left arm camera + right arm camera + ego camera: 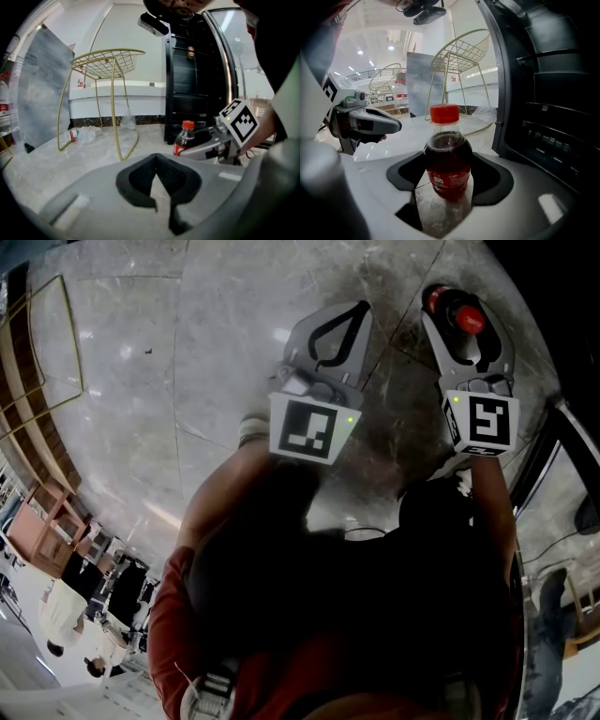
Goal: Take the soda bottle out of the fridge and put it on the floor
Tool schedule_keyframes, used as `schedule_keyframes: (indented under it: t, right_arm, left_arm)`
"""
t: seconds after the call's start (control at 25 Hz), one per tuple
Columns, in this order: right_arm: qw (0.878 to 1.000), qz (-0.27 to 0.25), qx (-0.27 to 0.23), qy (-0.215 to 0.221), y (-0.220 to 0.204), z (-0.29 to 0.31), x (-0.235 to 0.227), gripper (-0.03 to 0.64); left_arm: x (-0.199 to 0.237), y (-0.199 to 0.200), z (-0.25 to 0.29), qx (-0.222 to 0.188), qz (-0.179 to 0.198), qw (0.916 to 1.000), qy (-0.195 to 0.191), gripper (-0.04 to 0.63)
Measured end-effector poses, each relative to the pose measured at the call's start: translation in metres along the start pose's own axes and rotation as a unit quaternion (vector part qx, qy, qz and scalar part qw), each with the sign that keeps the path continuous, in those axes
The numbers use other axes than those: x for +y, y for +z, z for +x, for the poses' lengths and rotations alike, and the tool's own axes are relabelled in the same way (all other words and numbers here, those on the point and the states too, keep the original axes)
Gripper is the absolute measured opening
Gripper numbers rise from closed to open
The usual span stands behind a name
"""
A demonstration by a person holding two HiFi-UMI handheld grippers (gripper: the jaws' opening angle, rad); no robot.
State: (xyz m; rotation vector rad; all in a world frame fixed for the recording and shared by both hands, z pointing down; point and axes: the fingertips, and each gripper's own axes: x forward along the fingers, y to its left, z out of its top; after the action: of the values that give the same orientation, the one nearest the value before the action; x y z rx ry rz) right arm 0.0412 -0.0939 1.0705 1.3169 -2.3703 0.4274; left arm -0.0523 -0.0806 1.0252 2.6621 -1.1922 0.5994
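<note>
Your left tongs [156,156] pressed together, empty, your right tongs [449,163] pinching the upright soda bottle [446,145], its base on the floor [440,216], fridge [553,93] just beside.

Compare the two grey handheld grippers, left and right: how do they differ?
The left gripper's jaws are shut on nothing; the right gripper's jaws stand apart, gripping the red-capped plastic soda bottle of dark cola. The left gripper faces marble floor; the right gripper sits beside the open black fridge. Both are grey and carry a black-and-white marker cube.
</note>
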Motion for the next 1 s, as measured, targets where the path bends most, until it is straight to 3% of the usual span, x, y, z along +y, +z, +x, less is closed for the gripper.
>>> schedule_keyframes:
  t: [1.0]
  right_arm:
    - [1.0,0.002,-0.026,-0.008,0.0052,-0.0025,0.004,0.321]
  left_arm:
    - [-0.0087,-0.0032,-0.0027,0.002,0.008,0.9999,-0.008,0.0]
